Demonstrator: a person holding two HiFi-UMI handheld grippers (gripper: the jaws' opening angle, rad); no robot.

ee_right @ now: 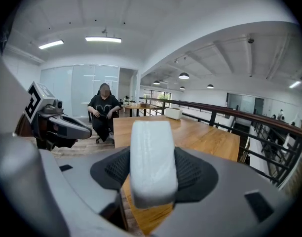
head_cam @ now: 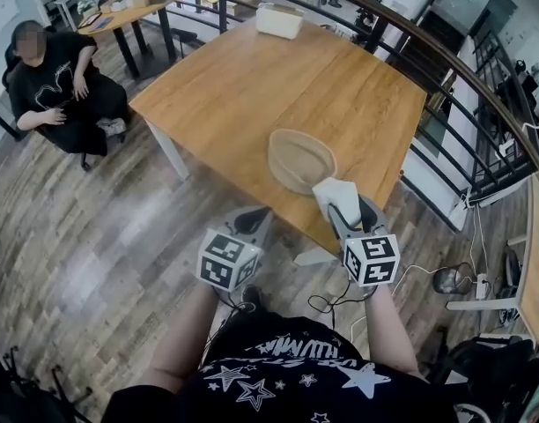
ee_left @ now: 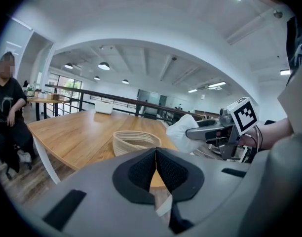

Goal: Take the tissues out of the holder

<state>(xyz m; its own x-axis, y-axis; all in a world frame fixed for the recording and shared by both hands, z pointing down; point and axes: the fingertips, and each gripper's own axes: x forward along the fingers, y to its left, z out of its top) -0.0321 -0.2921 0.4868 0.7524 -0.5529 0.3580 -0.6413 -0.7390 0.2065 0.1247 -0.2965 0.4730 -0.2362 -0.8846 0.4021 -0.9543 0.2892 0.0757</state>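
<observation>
A white tissue pack is clamped in my right gripper, held over the near edge of the wooden table. The round woven holder stands on the table just left of and beyond the pack; its inside looks empty. My left gripper hangs off the table's near edge, jaws pressed together with nothing between them.
A white box sits at the table's far edge. A person in black sits on a chair at left. A dark railing runs along the far and right sides. Cables lie on the wood floor.
</observation>
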